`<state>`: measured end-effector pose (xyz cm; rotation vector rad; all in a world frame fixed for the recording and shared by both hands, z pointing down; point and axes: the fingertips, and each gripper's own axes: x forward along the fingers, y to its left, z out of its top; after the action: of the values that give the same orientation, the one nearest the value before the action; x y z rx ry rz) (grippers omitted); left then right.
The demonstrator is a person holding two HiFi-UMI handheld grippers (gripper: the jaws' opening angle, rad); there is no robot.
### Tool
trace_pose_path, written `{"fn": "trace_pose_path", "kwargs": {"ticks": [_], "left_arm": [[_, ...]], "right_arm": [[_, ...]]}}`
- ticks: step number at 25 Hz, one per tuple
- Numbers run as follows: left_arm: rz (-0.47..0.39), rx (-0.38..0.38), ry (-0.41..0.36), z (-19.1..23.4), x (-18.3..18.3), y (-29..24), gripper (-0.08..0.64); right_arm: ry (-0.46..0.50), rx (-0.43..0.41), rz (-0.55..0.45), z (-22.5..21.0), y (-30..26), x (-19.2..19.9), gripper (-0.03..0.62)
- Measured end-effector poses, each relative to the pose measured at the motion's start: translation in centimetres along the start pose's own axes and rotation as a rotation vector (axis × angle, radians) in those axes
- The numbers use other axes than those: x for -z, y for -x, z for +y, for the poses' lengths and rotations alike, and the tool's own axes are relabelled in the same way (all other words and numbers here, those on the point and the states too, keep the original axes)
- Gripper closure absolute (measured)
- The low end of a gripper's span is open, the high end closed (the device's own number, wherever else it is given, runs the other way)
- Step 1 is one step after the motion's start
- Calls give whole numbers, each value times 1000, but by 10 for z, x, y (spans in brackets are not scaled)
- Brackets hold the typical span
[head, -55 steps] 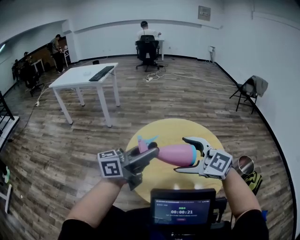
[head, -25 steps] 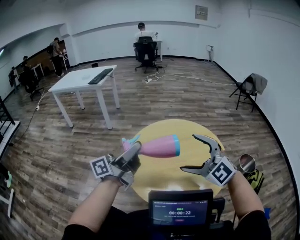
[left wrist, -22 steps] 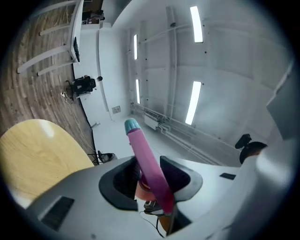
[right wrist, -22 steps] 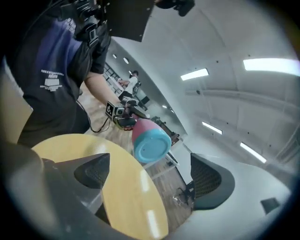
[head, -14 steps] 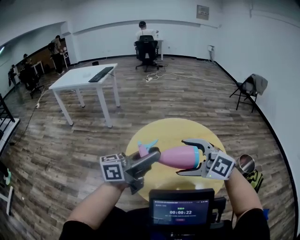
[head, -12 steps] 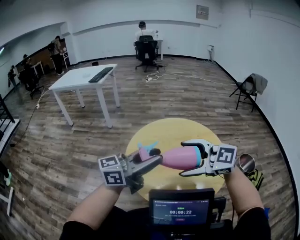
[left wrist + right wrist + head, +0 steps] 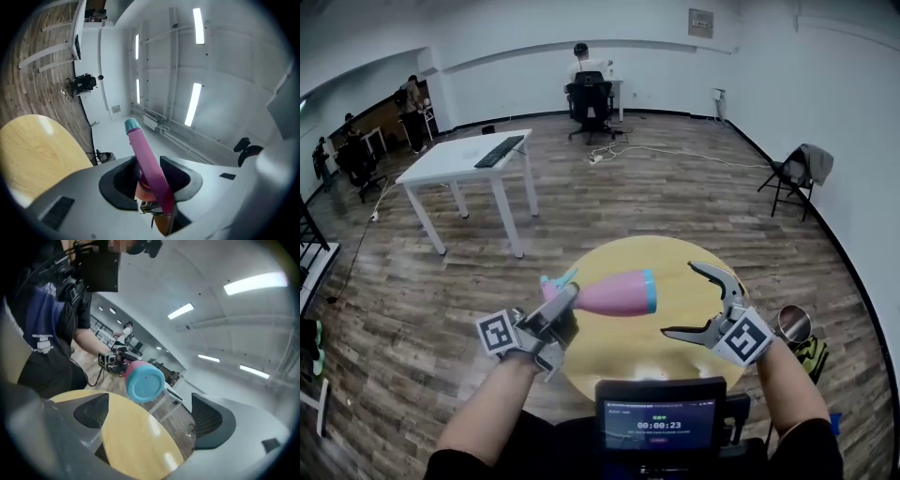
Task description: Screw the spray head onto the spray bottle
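A pink spray bottle [image 7: 614, 293] with a teal base lies sideways in the air above the round yellow table [image 7: 684, 267]. Its teal-and-pink spray head [image 7: 555, 281] sits on the neck at the left end. My left gripper [image 7: 565, 305] is shut on the bottle at that neck end. In the left gripper view the bottle [image 7: 143, 150] runs away from the left gripper [image 7: 151, 180] between both pads. My right gripper [image 7: 705, 302] hangs to the right of the teal base, apart from it, its jaws opening with nothing between them. The right gripper view looks past the right gripper [image 7: 150, 416] at the base [image 7: 145, 382].
A small screen [image 7: 658, 418] with a timer is close below me. A shiny metal cup [image 7: 792, 324] stands right of the table. Farther off are a white desk [image 7: 473, 156] with a keyboard, a folding chair [image 7: 795, 175] and several people at the back wall.
Half a second ago the right gripper's jaws were round the bottle's base; it has now let go and drawn back right, wide. The left gripper has swung the bottle left and up.
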<state>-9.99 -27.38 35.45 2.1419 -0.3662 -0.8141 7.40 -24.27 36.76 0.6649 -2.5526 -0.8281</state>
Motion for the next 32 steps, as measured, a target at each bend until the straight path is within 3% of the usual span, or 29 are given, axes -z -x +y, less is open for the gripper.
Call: {"fn": "trace_pose_path", "kwargs": {"ticks": [2,5,6,7,9,12,13,14,15,17,20,21,23,27,30,32], "left_arm": [[25,-7,2,3,4,0,400],[100,39,-7,-9,28,-20,400],[126,52,-14,-14,37,-29,400],[152,52,-30,-17,45,-34,400],[215,50,-105,-24,59,-38,390],[316,110,-382,-49,78,-38,387],[335,115,-456,-54,80,-39,387],[339,110,-481,-54,79,-41,387],[326,104,-455,-52,74,-42,389],[253,86,-309,-40,56,-40,398],[97,20,-95,-13,19,-23,400],[53,-1,-55,-6,10,-14,400],[0,-37,-30,5,-2,0,400],[13,-47,-38,10,-1,2,400],[92,20,-38,-7,24,-18,400],[144,58,-37,-21,47,-35,400]], "right_arm": [[92,28,23,5,-6,2,40],[236,-11,8,26,-26,-3,40],[244,-36,-10,32,-30,-6,40],[200,-70,-34,35,-31,-9,108],[-55,-195,-91,36,-25,-15,121],[-560,-455,-126,36,-12,-17,118],[-661,-516,-132,37,-11,-17,118],[-715,-542,-135,38,-12,-16,118],[-729,-530,-140,38,-15,-16,117],[-638,-408,-147,30,-23,-18,115],[-234,-158,-80,11,-21,-9,69],[-124,-102,-51,7,-14,-3,69],[-17,-33,-3,2,4,11,69],[57,7,27,4,10,20,68],[150,-46,-27,24,-16,-2,69],[158,-109,-86,38,-28,-18,74]]}}
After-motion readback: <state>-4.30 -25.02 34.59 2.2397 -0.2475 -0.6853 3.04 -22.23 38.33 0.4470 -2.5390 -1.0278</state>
